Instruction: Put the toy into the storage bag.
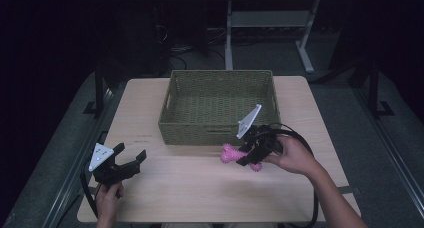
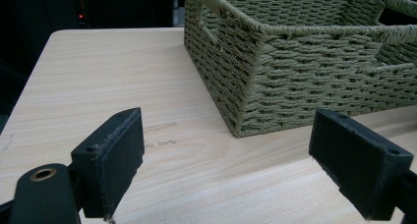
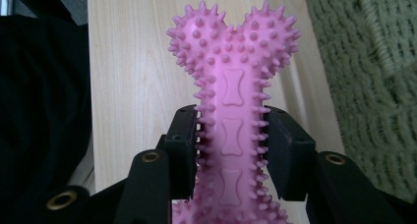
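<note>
A pink spiky bone-shaped toy (image 1: 231, 154) (image 3: 232, 86) is held just in front of the woven green basket (image 1: 218, 133). My right gripper (image 1: 248, 155) (image 3: 231, 145) is shut on the toy's shaft, its two black jaws pressing the spikes from both sides. At the table's front left, my left gripper (image 1: 131, 155) (image 2: 226, 160) stands open with nothing between its jaws, pointing toward the basket's (image 2: 275, 86) near left corner.
The basket (image 3: 383, 86) sits at the back middle of the light wooden table (image 1: 190, 188) and looks empty inside. Bare tabletop (image 2: 108, 81) lies left of the basket. Dark floor and a desk frame (image 1: 305, 48) lie beyond the table.
</note>
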A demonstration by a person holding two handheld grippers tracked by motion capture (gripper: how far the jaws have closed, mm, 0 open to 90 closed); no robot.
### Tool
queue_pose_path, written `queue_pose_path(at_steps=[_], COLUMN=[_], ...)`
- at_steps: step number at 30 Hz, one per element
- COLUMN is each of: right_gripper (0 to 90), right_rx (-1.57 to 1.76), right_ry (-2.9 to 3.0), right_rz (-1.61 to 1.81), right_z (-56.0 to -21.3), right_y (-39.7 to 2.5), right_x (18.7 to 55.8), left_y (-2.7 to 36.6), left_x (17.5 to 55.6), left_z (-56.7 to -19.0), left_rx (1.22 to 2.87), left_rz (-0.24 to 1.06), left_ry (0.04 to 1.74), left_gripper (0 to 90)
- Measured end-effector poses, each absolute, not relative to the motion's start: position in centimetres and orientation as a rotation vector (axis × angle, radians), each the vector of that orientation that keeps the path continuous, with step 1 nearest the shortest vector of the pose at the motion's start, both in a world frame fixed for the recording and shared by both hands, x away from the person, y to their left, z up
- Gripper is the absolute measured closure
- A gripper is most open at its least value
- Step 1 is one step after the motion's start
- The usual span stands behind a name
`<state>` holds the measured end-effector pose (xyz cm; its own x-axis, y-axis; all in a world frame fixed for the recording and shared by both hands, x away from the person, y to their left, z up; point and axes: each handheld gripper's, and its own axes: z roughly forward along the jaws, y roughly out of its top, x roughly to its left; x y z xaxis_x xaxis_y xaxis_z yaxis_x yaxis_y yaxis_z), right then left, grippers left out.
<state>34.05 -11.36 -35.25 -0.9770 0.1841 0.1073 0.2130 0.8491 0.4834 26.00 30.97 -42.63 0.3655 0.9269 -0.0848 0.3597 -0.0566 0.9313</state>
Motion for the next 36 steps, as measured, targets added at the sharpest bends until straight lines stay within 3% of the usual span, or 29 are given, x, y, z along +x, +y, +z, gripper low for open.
queue_pose_path(at_steps=[36], right_gripper=[58.3], right_rx=[-0.32], right_ry=[-2.958], right_rz=[-0.826], right_z=[-31.1], right_y=[-11.3], right_x=[38.8], left_y=[30.8], left_x=[26.1], left_z=[-42.6], left_rx=[1.62], left_rz=[0.706], left_ry=[1.169], left_gripper=[13.0])
